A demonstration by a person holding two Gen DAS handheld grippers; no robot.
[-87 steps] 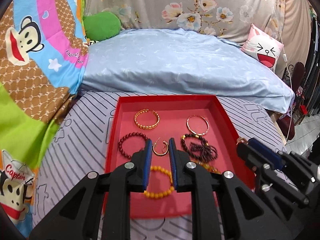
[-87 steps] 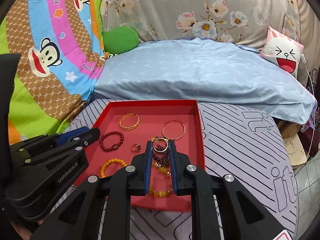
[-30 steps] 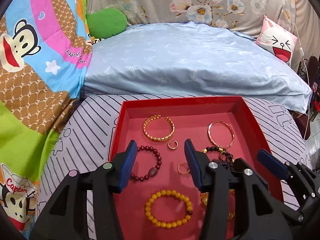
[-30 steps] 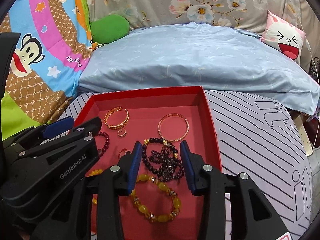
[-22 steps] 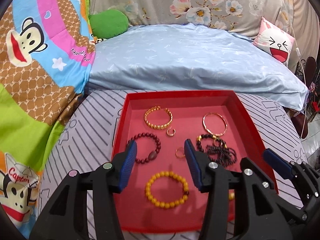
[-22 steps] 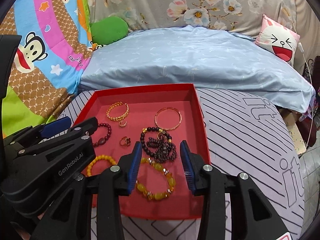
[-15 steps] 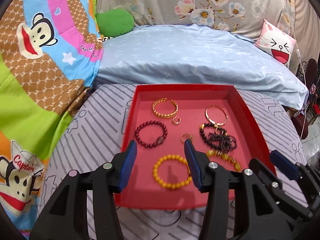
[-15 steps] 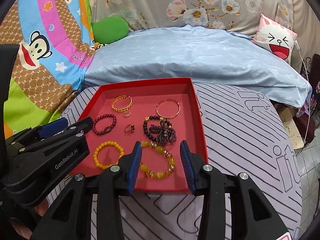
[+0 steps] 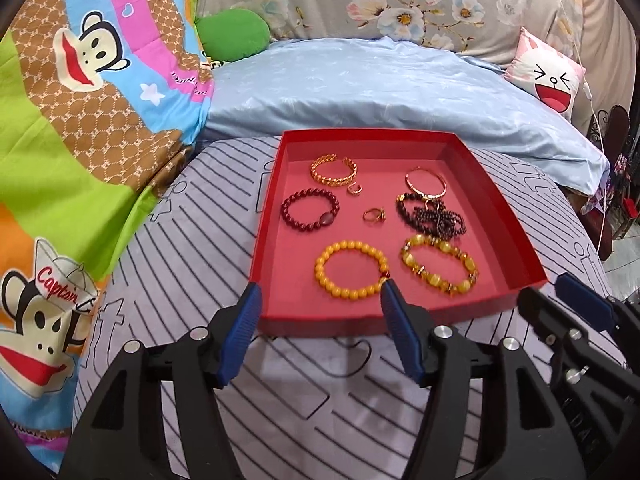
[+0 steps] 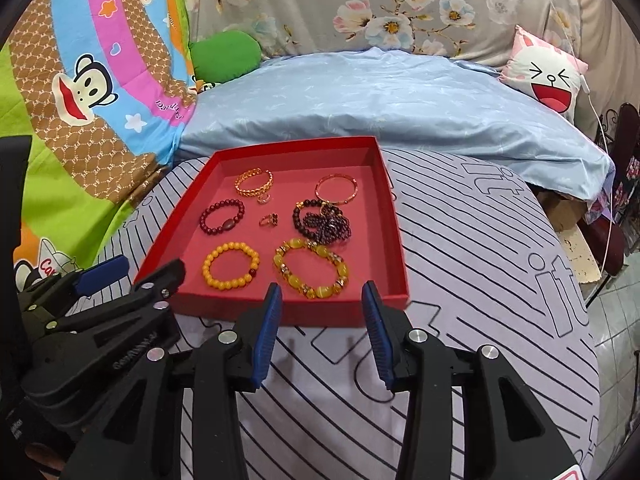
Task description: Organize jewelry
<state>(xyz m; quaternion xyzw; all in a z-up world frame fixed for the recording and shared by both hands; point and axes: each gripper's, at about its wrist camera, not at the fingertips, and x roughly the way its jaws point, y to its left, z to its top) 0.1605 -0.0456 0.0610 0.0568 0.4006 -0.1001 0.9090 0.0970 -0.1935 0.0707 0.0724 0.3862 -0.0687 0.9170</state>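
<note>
My left gripper [image 9: 318, 300] and my right gripper [image 10: 321, 302] hang released, blue pads spread wide and holding nothing, just short of the near edge of the red tray [image 9: 516, 240], which sits on a striped grey cloth [image 9: 192, 216].

Inside the tray, along the near edge, an orange bead bracelet [image 9: 351, 269] lies toward the left corner, and a yellow amber bracelet [image 9: 439, 263] lies to its right, the two just beside each other but apart.

Mid-tray, a dark red bead bracelet [image 9: 310, 209] rests near the left wall; a small gold ring [image 9: 374, 215] lies at the centre; a tangle of dark bead strands [image 9: 432, 215] sits toward the right wall.

At the far end, a gold woven cuff [image 9: 334, 171] occupies the far left corner area with a small gold hoop [image 9: 354, 189] touching its near side. A thin gold bangle [image 9: 426, 182] lies at the far right, meeting the dark strands.

Beyond the tray, a pale blue quilt [image 9: 380, 92] spreads toward a floral backdrop [image 9: 400, 4], with a green cushion [image 9: 232, 36] to the left and a cat-face pillow [image 9: 550, 76] to the right.
</note>
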